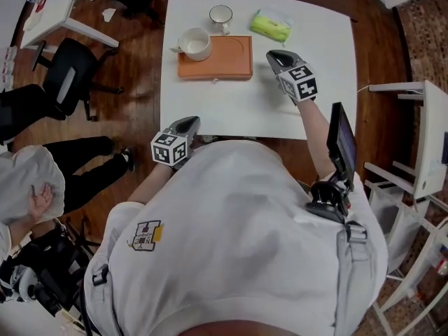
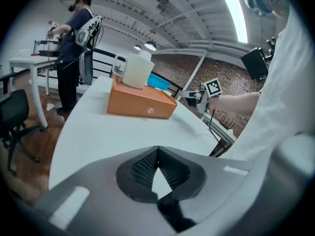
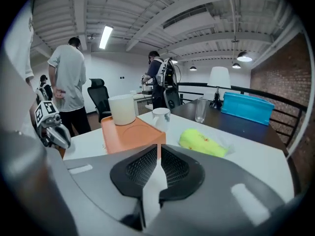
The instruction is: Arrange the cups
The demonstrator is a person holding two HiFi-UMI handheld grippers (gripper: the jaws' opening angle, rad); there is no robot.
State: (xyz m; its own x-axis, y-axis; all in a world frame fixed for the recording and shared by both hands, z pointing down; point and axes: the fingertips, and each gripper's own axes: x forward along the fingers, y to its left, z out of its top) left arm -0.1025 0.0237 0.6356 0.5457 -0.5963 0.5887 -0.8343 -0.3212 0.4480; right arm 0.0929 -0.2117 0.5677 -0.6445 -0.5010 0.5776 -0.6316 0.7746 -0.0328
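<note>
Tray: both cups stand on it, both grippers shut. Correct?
Not quite. Only the big cup stands on the tray; the small cup stands on the table just behind it, as the head view shows. The left gripper and right gripper are both shut.

1 large white cup (image 1: 195, 43) stands upright on the left end of the orange tray (image 1: 231, 58). 1 smaller white mug (image 1: 221, 16) stands upright just beyond the tray.
</note>
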